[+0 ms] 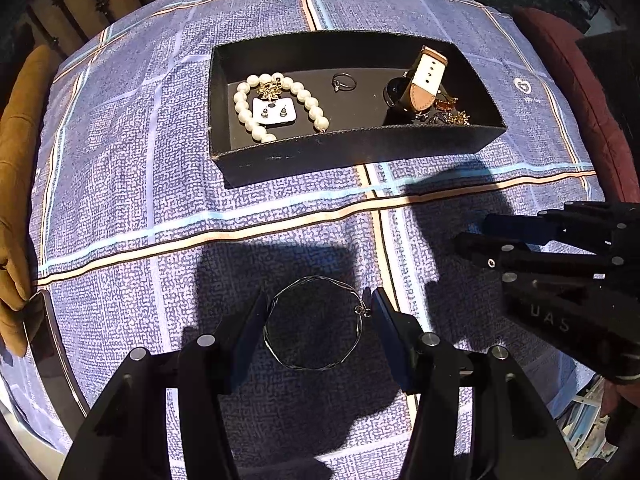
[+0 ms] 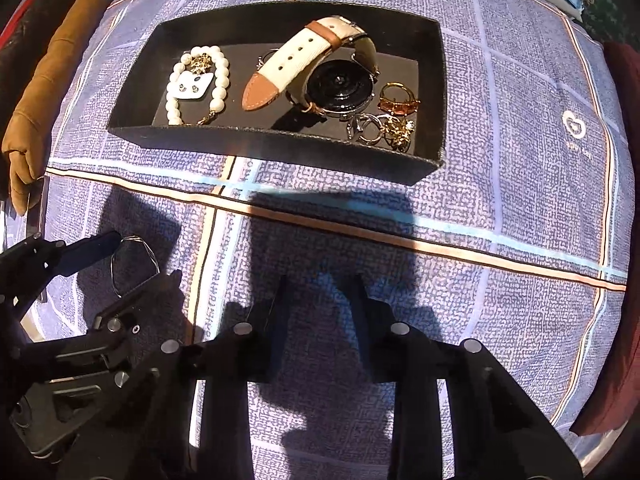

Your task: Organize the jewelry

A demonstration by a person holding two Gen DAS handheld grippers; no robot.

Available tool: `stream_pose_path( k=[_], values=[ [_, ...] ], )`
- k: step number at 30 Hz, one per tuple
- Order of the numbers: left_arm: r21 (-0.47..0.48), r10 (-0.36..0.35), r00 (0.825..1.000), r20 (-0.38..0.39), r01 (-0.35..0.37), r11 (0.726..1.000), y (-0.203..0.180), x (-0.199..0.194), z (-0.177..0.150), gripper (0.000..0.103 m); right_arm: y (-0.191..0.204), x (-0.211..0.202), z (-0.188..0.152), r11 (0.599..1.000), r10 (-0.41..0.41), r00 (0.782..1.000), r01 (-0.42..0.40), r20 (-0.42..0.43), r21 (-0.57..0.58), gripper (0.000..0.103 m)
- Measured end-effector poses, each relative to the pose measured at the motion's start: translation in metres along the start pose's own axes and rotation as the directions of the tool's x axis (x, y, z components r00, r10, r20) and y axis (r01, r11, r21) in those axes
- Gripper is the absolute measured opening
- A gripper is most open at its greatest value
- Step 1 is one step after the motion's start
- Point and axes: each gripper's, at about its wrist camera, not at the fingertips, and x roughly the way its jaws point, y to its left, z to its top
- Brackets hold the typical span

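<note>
A thin silver wire bangle (image 1: 316,322) lies on the blue checked cloth (image 1: 140,184). My left gripper (image 1: 318,308) is open, one finger on each side of the bangle, close to its rim. The bangle also shows in the right wrist view (image 2: 134,264) between the left gripper's fingers (image 2: 92,250). My right gripper (image 2: 320,300) is open and empty above bare cloth; it shows in the left wrist view (image 1: 476,236). A black tray (image 1: 360,152) beyond holds a pearl bracelet (image 1: 256,120), an earring card (image 1: 275,112), a ring (image 1: 344,82) and a watch (image 1: 420,84).
Several rings (image 2: 384,120) lie at the tray's right end by the watch (image 2: 320,76). A tan cushion (image 1: 16,200) is at the table's left edge and a dark red one (image 1: 580,92) at the right. A phone-like slab (image 1: 44,332) lies at the left edge.
</note>
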Motion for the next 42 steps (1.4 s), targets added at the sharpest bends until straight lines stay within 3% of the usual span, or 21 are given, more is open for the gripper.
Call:
stream_pose_path(
  k=[10, 22, 42],
  values=[
    [0.027, -0.002, 1.0, 0.003, 0.002, 1.0, 0.003, -0.004, -0.014, 0.053, -0.005, -0.004, -0.012, 1.0, 0.017, 1.0, -0.018, 0.022, 0.017, 0.029],
    [0.021, -0.011, 0.999, 0.046, 0.01, 1.0, 0.017, -0.035, -0.01, 0.053, -0.012, -0.024, -0.024, 0.999, 0.029, 0.998, -0.03, 0.055, 0.03, 0.029],
    [0.031, -0.017, 0.997, 0.072, 0.015, 0.999, 0.007, -0.048, 0.026, 0.053, -0.02, -0.054, 0.015, 0.999, 0.043, 0.993, -0.043, 0.108, -0.001, 0.029]
  ],
)
